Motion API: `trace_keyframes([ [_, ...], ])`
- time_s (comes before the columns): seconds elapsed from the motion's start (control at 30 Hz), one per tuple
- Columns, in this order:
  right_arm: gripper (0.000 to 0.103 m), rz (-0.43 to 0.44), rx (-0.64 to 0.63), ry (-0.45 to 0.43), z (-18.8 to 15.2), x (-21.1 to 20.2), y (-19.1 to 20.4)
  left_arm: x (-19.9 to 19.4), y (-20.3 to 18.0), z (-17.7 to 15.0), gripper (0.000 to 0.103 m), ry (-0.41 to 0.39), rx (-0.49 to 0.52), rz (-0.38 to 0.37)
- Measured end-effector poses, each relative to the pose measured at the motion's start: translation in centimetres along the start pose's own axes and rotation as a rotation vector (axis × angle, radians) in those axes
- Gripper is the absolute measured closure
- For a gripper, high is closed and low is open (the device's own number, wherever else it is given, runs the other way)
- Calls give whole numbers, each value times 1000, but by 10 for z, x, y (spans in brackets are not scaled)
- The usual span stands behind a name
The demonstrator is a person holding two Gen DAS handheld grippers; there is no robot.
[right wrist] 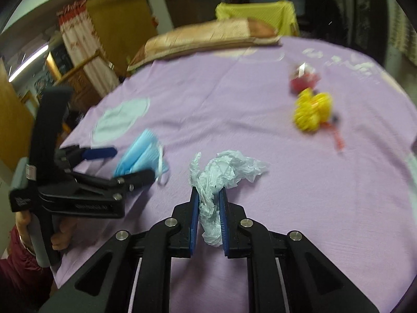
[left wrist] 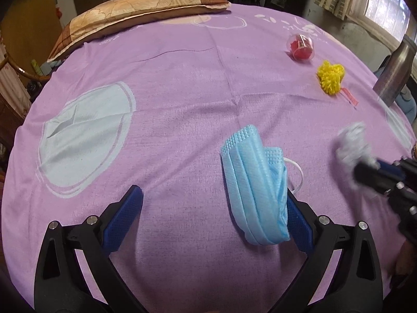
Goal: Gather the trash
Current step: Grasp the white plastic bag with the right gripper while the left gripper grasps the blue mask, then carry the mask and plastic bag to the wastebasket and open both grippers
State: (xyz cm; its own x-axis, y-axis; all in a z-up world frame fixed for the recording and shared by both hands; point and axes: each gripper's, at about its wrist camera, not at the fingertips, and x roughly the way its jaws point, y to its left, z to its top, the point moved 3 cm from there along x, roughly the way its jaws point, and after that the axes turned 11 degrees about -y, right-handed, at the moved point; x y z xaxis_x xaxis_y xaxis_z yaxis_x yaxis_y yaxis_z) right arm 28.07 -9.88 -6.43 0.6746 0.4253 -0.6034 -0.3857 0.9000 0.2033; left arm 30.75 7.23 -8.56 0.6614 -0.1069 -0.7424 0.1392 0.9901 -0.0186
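A purple bedsheet (left wrist: 182, 83) covers the bed. The right gripper (right wrist: 209, 208) is clamped on a crumpled white plastic wrapper (right wrist: 221, 172) near the sheet's near edge, both blue pads pressing its lower part while the rest fans out above them. The left gripper (left wrist: 213, 216) stands wide apart around a folded blue face mask (left wrist: 254, 182), which lies on the sheet touching its right finger (left wrist: 299, 224), with a clear gap to the other. Farther toward the right edge lie a yellow pom-pom (left wrist: 330, 77) and a clear cup with red contents (left wrist: 301, 47). A pillow (left wrist: 135, 10) rests along the far edge
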Motion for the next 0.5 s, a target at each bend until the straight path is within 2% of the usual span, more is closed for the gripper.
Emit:
trace_keyframes([
  [0.2,87,3,98,-46,-8,-20,-23,-6,-18,1,7,-35,49,-64],
  [0.27,87,-8,112,-54,-10,-25,-28,-6,-25,1,12,-39,58,-93],
  [0.37,87,-26,124,-69,-11,-33,-34,-7,-34,1,31,-41,68,-139],
  [0.43,87,-33,133,-81,-12,-39,-37,-11,-38,2,64,-59,62,-179],
  [0.47,87,-38,141,-93,-12,-45,-39,-13,-39,2,73,-69,51,-193],
  [0.5,87,-43,145,-103,-12,-50,-41,-17,-39,3,76,-88,41,-196],
])
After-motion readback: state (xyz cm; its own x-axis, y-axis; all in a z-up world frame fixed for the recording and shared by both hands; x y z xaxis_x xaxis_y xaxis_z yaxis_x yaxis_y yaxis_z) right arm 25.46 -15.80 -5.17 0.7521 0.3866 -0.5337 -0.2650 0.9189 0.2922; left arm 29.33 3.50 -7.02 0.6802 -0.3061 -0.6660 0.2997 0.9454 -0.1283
